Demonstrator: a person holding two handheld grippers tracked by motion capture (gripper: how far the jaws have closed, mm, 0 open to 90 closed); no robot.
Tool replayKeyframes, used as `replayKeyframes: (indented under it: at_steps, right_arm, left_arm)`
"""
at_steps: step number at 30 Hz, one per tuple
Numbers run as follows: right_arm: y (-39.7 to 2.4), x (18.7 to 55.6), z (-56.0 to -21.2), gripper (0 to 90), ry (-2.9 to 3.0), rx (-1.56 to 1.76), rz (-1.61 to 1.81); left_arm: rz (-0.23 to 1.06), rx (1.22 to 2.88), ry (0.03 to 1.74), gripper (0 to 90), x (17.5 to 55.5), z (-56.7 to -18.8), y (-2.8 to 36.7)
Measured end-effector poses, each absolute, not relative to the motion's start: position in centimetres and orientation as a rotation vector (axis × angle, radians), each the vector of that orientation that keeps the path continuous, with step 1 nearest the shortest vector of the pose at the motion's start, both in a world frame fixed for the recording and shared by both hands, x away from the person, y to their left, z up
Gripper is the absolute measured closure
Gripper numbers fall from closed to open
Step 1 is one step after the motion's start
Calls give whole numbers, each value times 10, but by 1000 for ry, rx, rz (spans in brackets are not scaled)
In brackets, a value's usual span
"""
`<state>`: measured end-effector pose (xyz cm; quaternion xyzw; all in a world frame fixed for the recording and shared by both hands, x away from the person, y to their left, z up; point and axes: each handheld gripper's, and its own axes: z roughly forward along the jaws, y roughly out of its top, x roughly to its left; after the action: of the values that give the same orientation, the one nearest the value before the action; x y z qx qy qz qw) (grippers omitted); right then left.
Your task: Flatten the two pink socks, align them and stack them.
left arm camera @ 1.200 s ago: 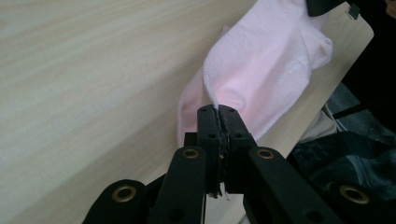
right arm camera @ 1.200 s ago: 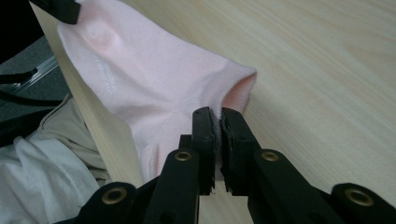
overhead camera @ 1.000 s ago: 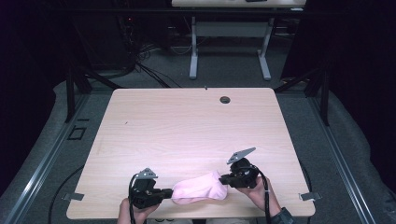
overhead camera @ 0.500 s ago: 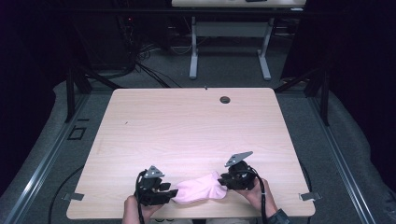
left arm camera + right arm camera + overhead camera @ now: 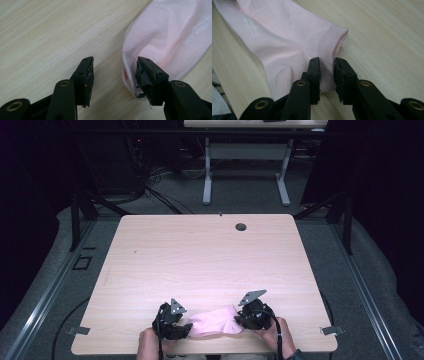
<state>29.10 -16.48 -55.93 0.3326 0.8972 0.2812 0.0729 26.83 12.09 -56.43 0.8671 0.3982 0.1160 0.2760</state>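
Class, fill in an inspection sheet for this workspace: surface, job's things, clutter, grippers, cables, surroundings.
Surface: pale wooden table, with a dark grommet hole near the far edge.
Job's things: pink sock lying flat at the near edge.
Clutter: nothing seen.
Grippers: left gripper open at the sock's closed end; right gripper nearly closed around the ribbed cuff.
Cables: one trails from the right gripper; more lie on the floor beyond.
Surroundings: dark curtains, another table's legs.

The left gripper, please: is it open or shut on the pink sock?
Open. The left gripper's jaws stand wide apart; one touches the pink sock's end, nothing clamped between.
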Motion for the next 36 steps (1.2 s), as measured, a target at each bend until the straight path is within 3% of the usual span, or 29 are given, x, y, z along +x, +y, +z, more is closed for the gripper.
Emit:
replayKeyframes:
  at_steps: [4, 6, 9, 14, 18, 21, 30, 36]
  right_arm:
    - [-165, 286, -560, 733, 2690, 1008, 843]
    - [-165, 284, -560, 682, 2683, 1010, 850]
    - [-171, 284, -558, 505, 2643, 1040, 887]
    - [-193, 286, -550, 234, 2522, 1140, 949]
    - [-216, 284, -543, 121, 2405, 1214, 989]
    - [-233, 283, -542, 3, 2347, 1271, 979]
    - [-283, 290, -561, 0, 2207, 1434, 873]
    - [-295, 298, -580, 0, 2180, 1478, 758]
  left_arm:
    - [333, 2332, 1064, 405, 272, -565, 124]
    - [345, 2317, 1074, 327, 273, -565, 127]
    - [383, 2275, 1093, 220, 276, -558, 139]
    - [433, 2188, 1136, 127, 278, -547, 166]
    - [441, 2134, 1192, 15, 281, -541, 190]
    - [469, 2100, 1230, 1, 282, -542, 203]
    - [520, 2005, 1401, 0, 294, -568, 249]
    - [520, 1987, 1439, 0, 300, -585, 261]
